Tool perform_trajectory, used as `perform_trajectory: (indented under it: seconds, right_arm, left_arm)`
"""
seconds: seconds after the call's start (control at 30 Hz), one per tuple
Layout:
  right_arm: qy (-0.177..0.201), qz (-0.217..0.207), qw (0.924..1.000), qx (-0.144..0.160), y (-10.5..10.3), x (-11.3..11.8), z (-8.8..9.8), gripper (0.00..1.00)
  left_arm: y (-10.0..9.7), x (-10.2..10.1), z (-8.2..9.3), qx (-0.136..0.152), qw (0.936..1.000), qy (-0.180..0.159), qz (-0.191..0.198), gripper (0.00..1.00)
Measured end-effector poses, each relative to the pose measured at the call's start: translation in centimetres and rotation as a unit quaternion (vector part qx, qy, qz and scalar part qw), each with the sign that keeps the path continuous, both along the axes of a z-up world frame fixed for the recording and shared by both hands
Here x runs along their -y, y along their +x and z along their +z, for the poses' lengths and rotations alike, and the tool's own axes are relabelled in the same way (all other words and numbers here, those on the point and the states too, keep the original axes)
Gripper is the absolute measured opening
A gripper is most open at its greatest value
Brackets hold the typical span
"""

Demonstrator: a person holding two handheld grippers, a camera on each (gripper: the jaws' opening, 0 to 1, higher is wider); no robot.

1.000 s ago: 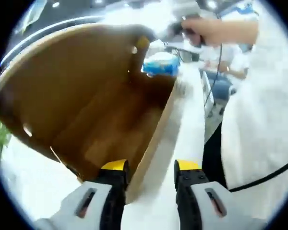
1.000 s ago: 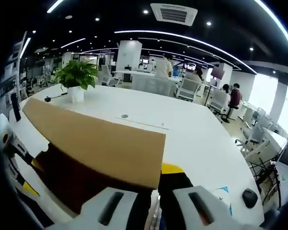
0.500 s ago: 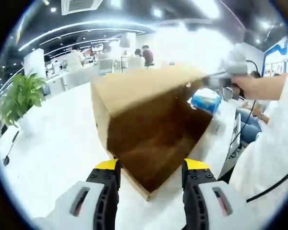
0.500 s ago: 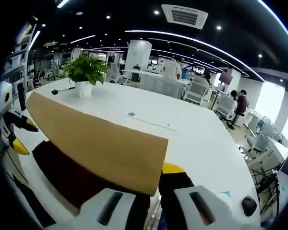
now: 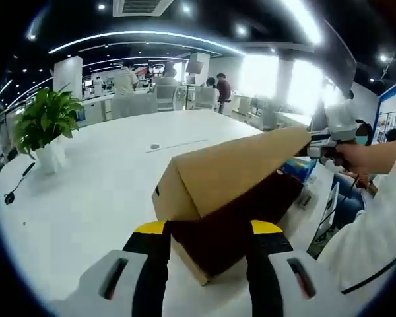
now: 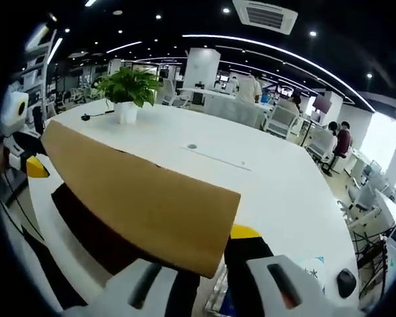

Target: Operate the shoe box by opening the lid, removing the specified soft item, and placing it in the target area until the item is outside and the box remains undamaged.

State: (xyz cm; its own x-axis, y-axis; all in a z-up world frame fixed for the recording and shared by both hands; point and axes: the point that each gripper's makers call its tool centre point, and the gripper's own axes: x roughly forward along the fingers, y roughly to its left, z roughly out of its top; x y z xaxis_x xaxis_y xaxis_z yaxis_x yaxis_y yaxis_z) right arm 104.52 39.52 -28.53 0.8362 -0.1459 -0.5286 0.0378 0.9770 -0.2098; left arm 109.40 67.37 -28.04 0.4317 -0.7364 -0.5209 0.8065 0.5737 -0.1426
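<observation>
1. Left gripper view: the shoe box (image 5: 224, 218) stood at the white table's (image 5: 99, 191) near edge, its lid (image 5: 231, 168) raised. The left gripper (image 5: 208, 231) was released, its jaws spread either side of the box corner. The right gripper (image 5: 327, 142) met the lid's far end.

2. Right gripper view: the right gripper (image 6: 214, 241) was clenched on the lid (image 6: 138, 195) edge. The soft item could not be seen. The lid should be lifted slowly, the box steadied, to avoid tearing.

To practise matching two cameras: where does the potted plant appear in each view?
Left gripper view: potted plant at left, on the white table.
Right gripper view: upper left, beyond the cardboard lid.
Shared landmark: the cardboard lid.
</observation>
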Motion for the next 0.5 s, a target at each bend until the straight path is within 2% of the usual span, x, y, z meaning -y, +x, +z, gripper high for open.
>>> perform_trajectory:
  seconds: [0.13, 0.37, 0.5]
  right_arm:
    - [0.001, 0.002, 1.0, -0.006, -0.3, -0.2, -0.2, 0.11]
    - [0.003, 0.02, 0.9997, -0.012, -0.3, -0.6, -0.7, 0.17]
    - [0.01, 0.029, 0.9993, -0.023, -0.6, -0.8, -1.1, 0.2]
  left_arm:
    - [0.5, -0.5, -0.4, -0.004, 0.9999, 0.003, 0.015, 0.45]
    - [1.2, -1.0, 0.0, 0.024, 0.9994, 0.016, 0.017, 0.44]
    - [0.7, -0.8, 0.0, 0.037, 0.9989, 0.027, 0.003, 0.43]
